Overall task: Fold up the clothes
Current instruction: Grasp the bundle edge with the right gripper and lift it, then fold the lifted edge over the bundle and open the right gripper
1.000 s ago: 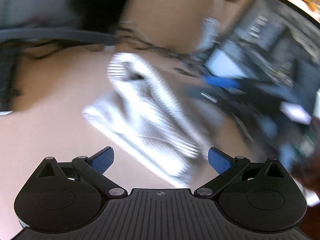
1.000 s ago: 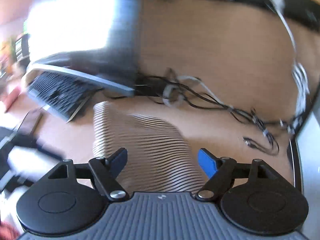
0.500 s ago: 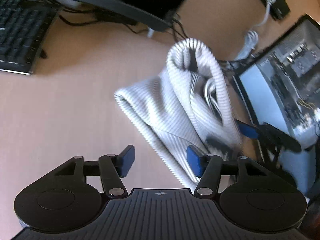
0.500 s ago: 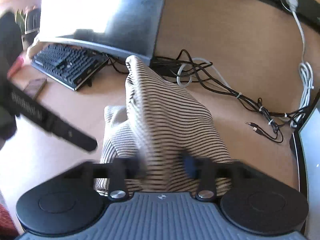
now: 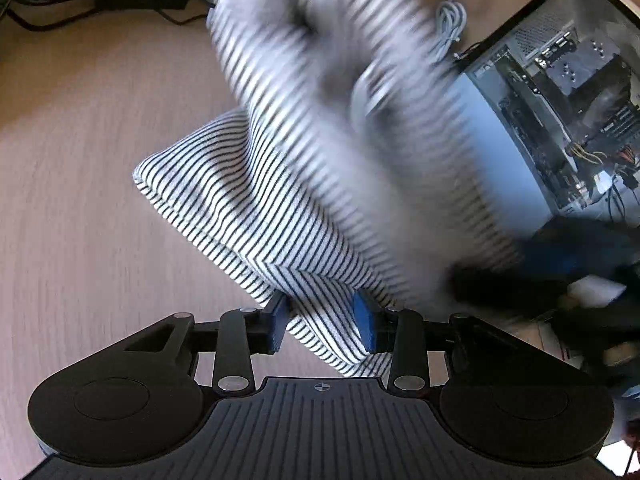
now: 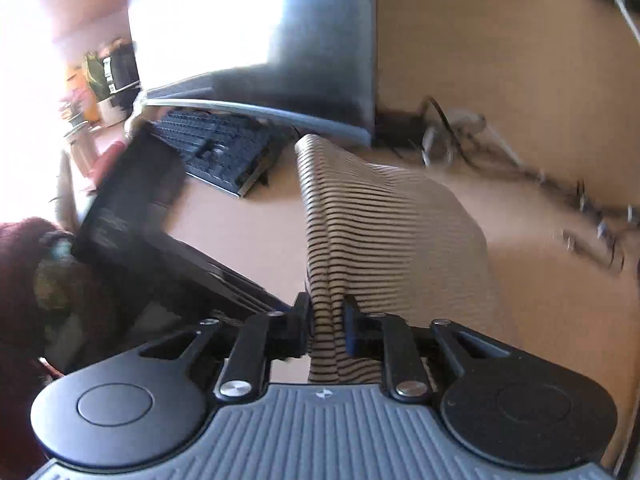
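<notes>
A white garment with thin black stripes (image 5: 248, 216) lies bunched on the wooden desk (image 5: 80, 160). My left gripper (image 5: 324, 320) is shut on its near edge, fabric pinched between the blue pads (image 5: 366, 326). The upper part of the garment is lifted and blurred in the left wrist view. My right gripper (image 6: 326, 326) is shut on a bunched fold of the same striped garment (image 6: 380, 220), which stretches away from it above the desk (image 6: 540, 300). The right gripper shows as a dark blur at the right of the left wrist view (image 5: 560, 280).
A black keyboard (image 6: 216, 152) and a monitor (image 6: 260, 32) stand at the back left. Tangled cables (image 6: 520, 168) lie at the back right. An open computer case (image 5: 560, 92) stands to the right. The left gripper's body (image 6: 132, 216) is close on the left.
Both grippers have closed on the striped garment. The right gripper has lifted its part, which now hangs raised and moving above the desk.
</notes>
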The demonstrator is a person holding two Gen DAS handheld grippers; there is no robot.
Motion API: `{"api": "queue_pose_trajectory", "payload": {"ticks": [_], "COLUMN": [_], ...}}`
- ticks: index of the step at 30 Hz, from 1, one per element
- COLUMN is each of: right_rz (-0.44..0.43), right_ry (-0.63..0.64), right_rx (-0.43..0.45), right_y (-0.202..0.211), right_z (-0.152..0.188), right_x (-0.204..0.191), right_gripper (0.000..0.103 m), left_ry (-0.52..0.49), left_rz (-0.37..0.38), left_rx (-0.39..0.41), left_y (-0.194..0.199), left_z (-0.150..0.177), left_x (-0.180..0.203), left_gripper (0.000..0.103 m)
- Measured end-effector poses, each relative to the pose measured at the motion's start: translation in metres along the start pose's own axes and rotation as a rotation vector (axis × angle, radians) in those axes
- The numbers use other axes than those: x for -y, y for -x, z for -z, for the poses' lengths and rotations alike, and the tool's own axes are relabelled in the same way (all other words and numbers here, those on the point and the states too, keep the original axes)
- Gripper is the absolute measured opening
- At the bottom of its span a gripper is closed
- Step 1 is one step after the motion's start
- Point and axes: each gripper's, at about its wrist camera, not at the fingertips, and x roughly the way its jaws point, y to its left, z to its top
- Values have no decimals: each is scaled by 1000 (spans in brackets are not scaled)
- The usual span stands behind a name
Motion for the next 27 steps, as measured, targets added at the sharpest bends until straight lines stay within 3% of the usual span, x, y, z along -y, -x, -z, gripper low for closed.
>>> {"api": "queue_pose_trajectory", "payload": {"ticks": [5, 10, 14, 17, 21, 24, 26, 27], "right_rz": [29, 95, 136, 162, 166, 123, 117, 121], "right_ry": [121, 263, 318, 351, 348, 305, 280, 267], "right_rx": [-65, -62, -47, -30, -12, 10, 63, 97], "right_y": [-17, -32, -35, -34, -23, -1, 20, 31], "right_z": [18, 30, 34, 41, 44, 37, 29, 24], "right_x": [-16, -38, -46, -51, -55, -48, -41, -37], "right_gripper": [17, 19, 22, 25, 30, 44, 63, 67], "left_ry": [40, 44, -36, -109, -147, -153, -160, -163], "left_rz": [-48, -120, -93, -39, -52, -124, -173, -198], "left_rx": [21, 151, 297, 355, 294, 239, 209, 195], "left_y": [19, 70, 116, 115, 73, 47, 32, 25], "left_z": [9, 4, -9, -26, -42, -41, -39, -37], "left_x": [-13, -18, 9, 40, 54, 46, 40, 37], "left_gripper": [46, 46, 49, 53, 55, 53, 54, 54]}}
